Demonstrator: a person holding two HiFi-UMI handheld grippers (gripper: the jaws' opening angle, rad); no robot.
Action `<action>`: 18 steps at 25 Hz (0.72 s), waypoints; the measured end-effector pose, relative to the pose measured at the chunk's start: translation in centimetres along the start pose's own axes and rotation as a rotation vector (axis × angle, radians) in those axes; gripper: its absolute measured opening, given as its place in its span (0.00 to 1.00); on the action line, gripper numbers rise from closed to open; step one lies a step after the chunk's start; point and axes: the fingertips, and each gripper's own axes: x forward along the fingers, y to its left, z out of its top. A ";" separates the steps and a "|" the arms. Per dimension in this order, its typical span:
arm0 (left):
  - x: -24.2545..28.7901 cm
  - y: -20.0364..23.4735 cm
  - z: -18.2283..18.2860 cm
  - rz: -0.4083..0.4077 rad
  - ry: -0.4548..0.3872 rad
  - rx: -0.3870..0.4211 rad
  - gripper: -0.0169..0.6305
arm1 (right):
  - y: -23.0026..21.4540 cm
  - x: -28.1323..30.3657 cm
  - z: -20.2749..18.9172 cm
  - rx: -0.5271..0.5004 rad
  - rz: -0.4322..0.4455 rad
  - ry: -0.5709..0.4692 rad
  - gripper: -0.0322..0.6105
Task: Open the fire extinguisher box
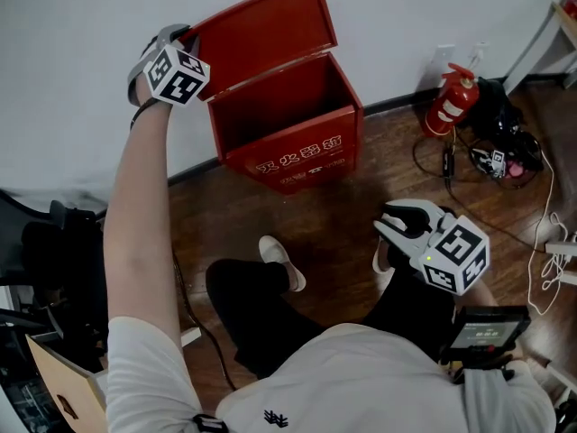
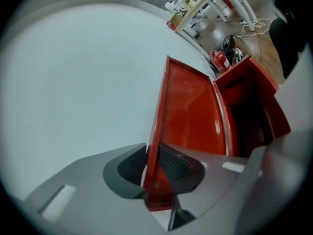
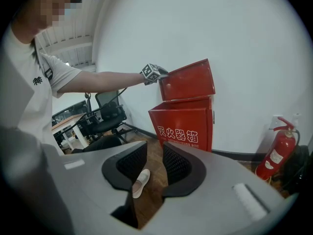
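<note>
The red fire extinguisher box (image 1: 297, 152) stands on the floor (image 1: 343, 233) against the wall (image 1: 72, 61), its lid (image 1: 261, 30) raised nearly upright. Our left gripper (image 2: 151, 168) pinches the lid's corner edge. We judge it best to tip the lid gently back toward the wall before letting go. Our right gripper (image 3: 155, 163) hangs low, empty, its jaws a narrow gap apart.
</note>
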 end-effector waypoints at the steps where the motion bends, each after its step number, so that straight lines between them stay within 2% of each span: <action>1: 0.1 0.0 -0.2 -0.002 0.003 -0.001 0.14 | 0.0 0.1 -0.1 0.002 0.001 0.000 0.21; 14: 1.3 -0.1 -0.6 0.006 0.031 -0.012 0.15 | -1.0 -0.3 -0.5 0.005 -0.013 -0.002 0.21; 18: 0.3 -0.1 -0.4 0.016 0.005 -0.012 0.21 | -0.7 -0.4 -0.5 0.003 -0.015 -0.011 0.21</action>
